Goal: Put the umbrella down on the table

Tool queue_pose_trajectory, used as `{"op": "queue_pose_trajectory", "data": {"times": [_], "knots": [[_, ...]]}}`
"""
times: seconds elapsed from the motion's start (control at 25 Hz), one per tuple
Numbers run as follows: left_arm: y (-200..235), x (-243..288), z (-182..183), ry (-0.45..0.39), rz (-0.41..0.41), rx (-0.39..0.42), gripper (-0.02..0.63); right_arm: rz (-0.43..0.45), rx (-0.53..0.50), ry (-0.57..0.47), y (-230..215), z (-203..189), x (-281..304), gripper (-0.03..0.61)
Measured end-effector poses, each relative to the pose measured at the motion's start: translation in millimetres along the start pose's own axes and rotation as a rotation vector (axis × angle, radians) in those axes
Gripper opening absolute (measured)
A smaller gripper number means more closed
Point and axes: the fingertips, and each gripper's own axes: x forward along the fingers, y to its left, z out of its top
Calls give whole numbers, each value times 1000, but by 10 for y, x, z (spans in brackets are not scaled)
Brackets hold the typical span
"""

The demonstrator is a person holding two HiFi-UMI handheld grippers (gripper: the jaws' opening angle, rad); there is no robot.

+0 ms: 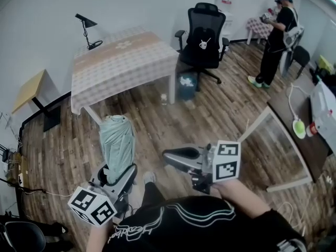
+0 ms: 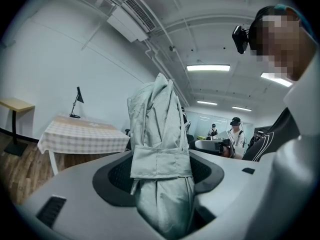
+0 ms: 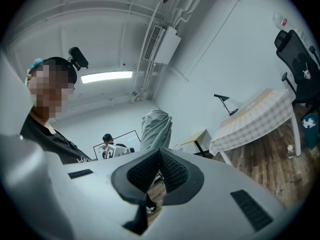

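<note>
A folded pale grey-green umbrella (image 1: 116,143) stands upright in front of me, its strap band wrapped round it (image 2: 160,160). My left gripper (image 1: 114,178) is shut on its lower part, the dark pads (image 2: 118,176) pressing both sides. To its right my right gripper (image 1: 169,156) is shut with nothing between its pads (image 3: 172,170); it points toward the umbrella (image 3: 156,128) and stays apart from it. The table (image 1: 126,67) with a checked cloth stands farther off across the wooden floor, also seen from both grippers (image 2: 82,134) (image 3: 255,121).
A black desk lamp (image 1: 86,30) stands on the table's far corner. A black office chair (image 1: 205,35) and a small bin (image 1: 186,85) are right of it. A small wooden side table (image 1: 29,91) is at left. Another person (image 1: 278,41) stands back right; a dark desk (image 1: 307,135) is at right.
</note>
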Motion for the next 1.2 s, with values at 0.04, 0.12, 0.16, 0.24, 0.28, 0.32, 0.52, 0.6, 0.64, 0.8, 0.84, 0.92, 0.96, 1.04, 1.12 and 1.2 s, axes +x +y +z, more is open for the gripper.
{"op": "queue_pose_trajectory", "data": {"times": [0.04,0.12,0.16,0.24,0.28,0.32,0.52,0.6,0.64,0.8,0.84,0.92,0.96,1.04,1.12,1.2], "knots": [[55,27,4,1,1,-1,267,-2,1,1,-52,14,34,12],[167,95,0,4,-2,-10,267,-9,7,0,-173,44,97,12],[230,133,2,7,-3,-14,267,-12,12,0,-235,58,134,12],[380,210,27,13,-4,-15,267,-15,22,1,-352,83,230,12],[458,249,45,15,-6,-16,267,-18,25,2,-415,93,281,12],[536,291,65,16,-9,-18,267,-22,26,2,-482,107,332,12],[957,558,212,36,-33,-26,267,-55,39,-14,-854,271,578,12],[1123,689,287,46,-48,-30,267,-77,47,-16,-1025,343,666,12],[1207,754,327,50,-55,-29,267,-87,51,-19,-1117,388,714,12],[1560,1002,470,68,-72,-21,267,-108,60,-27,-1435,582,949,12],[1650,1061,496,73,-76,-23,267,-113,61,-25,-1508,624,1010,12],[1864,1171,553,84,-80,-30,267,-121,69,-23,-1679,698,1150,12],[1985,1223,585,89,-81,-34,267,-124,76,-24,-1773,731,1229,12],[2229,1331,652,94,-79,-38,267,-128,86,-24,-1970,795,1388,12],[2458,1452,705,98,-76,-37,267,-133,92,-24,-2182,857,1532,12],[2691,1572,732,110,-74,-37,267,-137,102,-24,-2398,903,1678,12]]}}
